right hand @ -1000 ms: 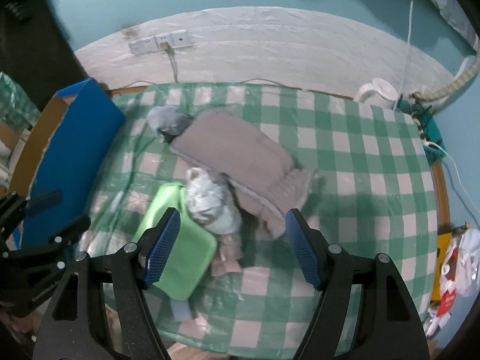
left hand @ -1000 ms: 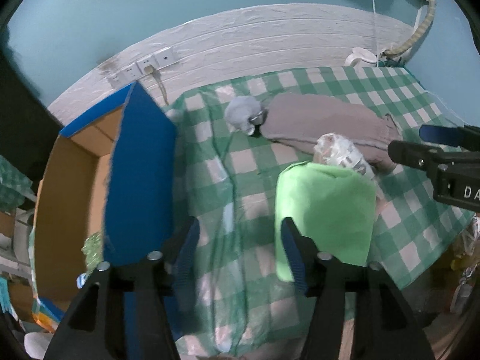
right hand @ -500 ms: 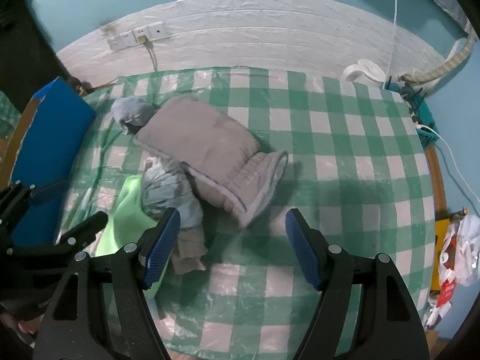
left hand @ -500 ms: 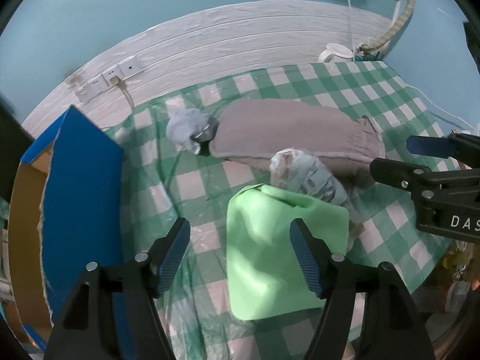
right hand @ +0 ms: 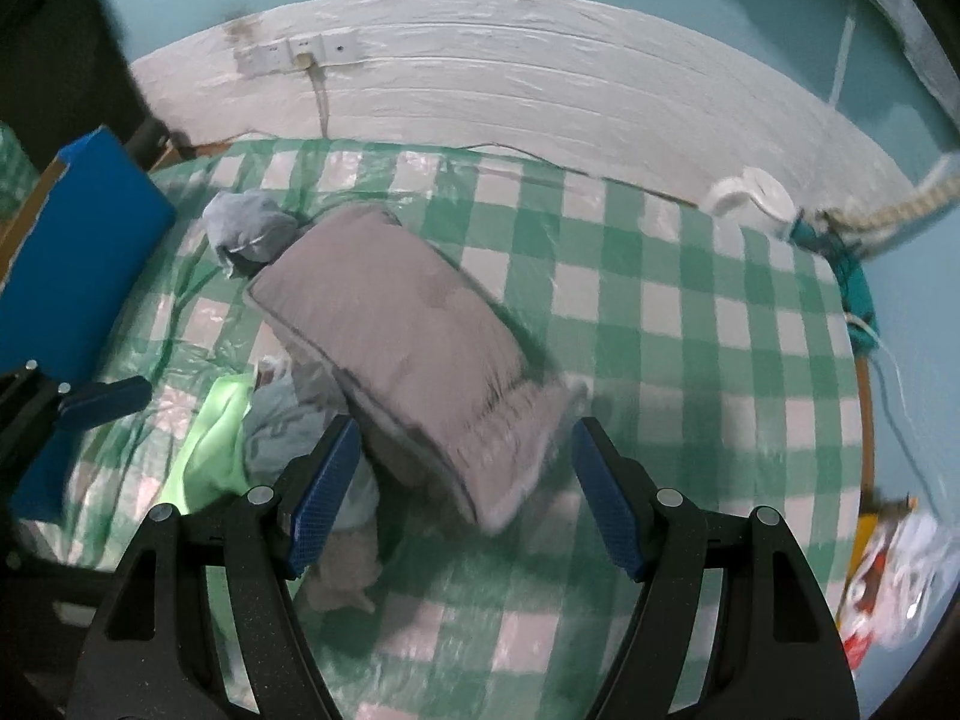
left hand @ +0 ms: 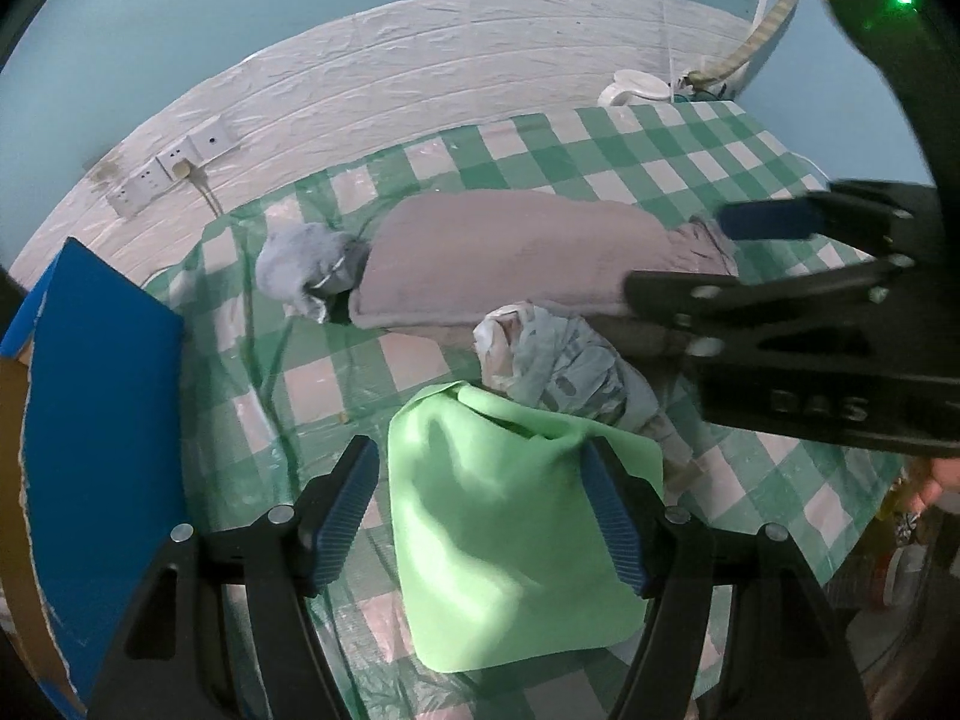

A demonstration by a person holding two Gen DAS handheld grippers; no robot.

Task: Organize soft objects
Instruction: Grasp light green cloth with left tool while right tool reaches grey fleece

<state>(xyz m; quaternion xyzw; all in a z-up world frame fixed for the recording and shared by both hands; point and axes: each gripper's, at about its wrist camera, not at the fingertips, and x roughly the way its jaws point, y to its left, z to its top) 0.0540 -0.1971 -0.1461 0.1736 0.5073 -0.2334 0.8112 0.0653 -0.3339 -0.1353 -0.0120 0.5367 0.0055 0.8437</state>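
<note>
Four soft things lie on the checked surface [right hand: 660, 276]. There is one grey pillow [right hand: 408, 354], running from near the far left corner toward the near edge. One blue-grey bundle [right hand: 249, 228] touches the pillow's far end. One pale patterned bundle [left hand: 564, 360] lies against the pillow's near side. One green cloth [left hand: 510, 516] lies flat toward the near edge, its far rim tucked under the patterned bundle. In the right wrist view only a strip of the green cloth [right hand: 216, 438] shows beside the pale patterned bundle [right hand: 282, 420]. One blue-faced cardboard box [left hand: 96, 420] stands off the left edge, and one white kettle [right hand: 753, 195] sits by the far right corner.

The left tongs [left hand: 489, 516] are spread wide and hold nothing, their two blue pads straddling the green cloth. The right tongs [right hand: 465, 495] are equally wide open and empty, with the tasselled near end of the pillow between the pads; whether they touch it cannot be told. In the left wrist view the right tongs [left hand: 678, 258] sit over that same end of the grey pillow [left hand: 510, 252].

Compared with half a second ago, the right tongs have come in closer over the pillow's near end, which then lay farther ahead of the pads. The left tongs have shifted right, so the green cloth now sits squarely between the pads. The four soft things lie as before.
</note>
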